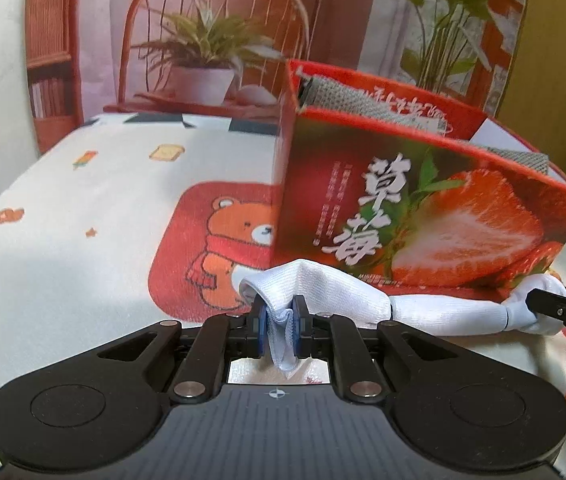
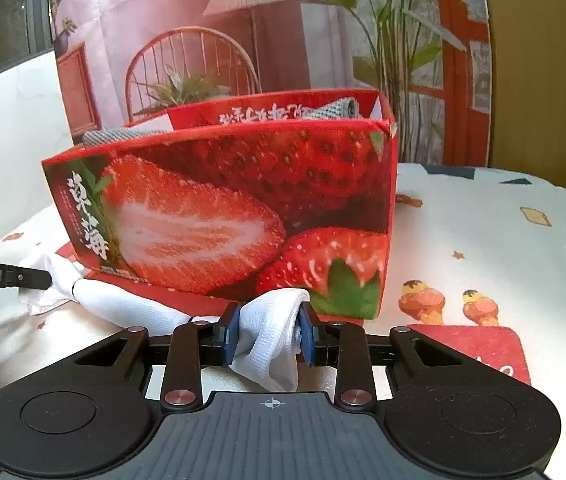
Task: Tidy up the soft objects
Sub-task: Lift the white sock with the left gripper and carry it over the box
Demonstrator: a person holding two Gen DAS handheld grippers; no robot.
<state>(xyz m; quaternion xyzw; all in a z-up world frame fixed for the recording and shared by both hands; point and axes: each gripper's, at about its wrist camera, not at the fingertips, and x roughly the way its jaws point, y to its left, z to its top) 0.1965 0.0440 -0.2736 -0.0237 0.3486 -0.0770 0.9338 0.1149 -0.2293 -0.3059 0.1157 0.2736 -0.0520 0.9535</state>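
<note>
Cloth point(image 1: 315, 292) ends pinched by both hand-held grippers, probably touching box point(image 1: 423, 216).

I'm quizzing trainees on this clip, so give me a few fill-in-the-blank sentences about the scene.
1. Each hand-held gripper pinches one end of a ___ cloth.
2. The box is printed with ___.
3. A ___ woven fabric lies in the box.
4. The red mat shows a cartoon ___.

Missing: white; strawberries; grey; bear

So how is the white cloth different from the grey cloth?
The white cloth lies stretched on the table before the strawberry box; the grey cloth sits inside it. The white one is pinched by the left gripper and right gripper; nothing holds the grey one. Both are soft fabric.
</note>
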